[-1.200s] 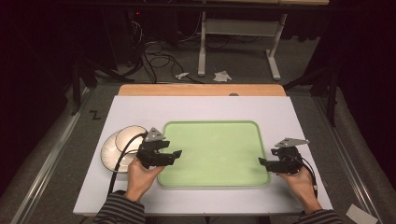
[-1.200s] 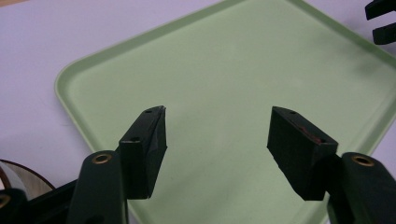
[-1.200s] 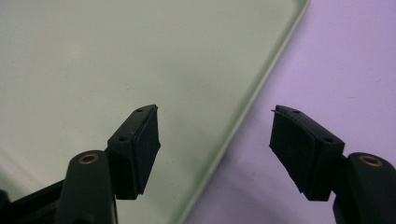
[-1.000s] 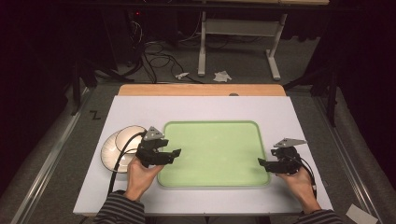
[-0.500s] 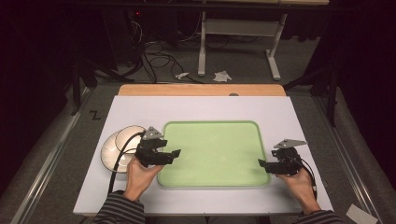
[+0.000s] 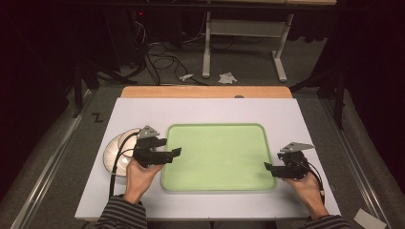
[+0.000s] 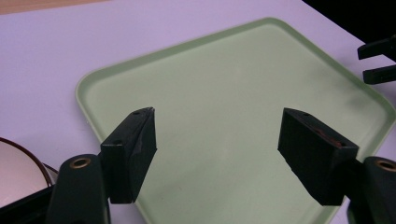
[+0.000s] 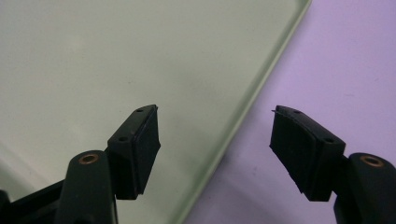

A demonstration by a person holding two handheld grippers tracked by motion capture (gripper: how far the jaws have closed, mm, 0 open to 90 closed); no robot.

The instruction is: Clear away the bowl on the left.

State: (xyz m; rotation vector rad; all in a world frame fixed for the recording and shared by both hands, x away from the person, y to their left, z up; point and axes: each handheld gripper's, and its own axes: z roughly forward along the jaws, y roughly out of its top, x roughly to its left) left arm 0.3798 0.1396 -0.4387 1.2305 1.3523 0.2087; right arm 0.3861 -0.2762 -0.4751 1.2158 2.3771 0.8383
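A pale green tray (image 6: 217,152) lies flat in the middle of the white table (image 6: 205,112). My left gripper (image 6: 175,152) hovers over the tray's left edge. In the left gripper view the tray (image 7: 224,70) lies below the left gripper (image 7: 218,116), whose jaws have just been opening and now stand wide apart with nothing between them. My right gripper (image 6: 267,168) is at the tray's right rim and open. In the right gripper view the right gripper (image 8: 215,112) has one jaw over the tray (image 8: 93,56) and one over the table, not pressing the rim.
A white plate (image 6: 117,148) with a dark rim sits on the table just left of the tray, partly under my left hand; its edge (image 7: 14,172) shows beside the left jaw. A wooden strip (image 6: 205,91) runs along the table's far edge.
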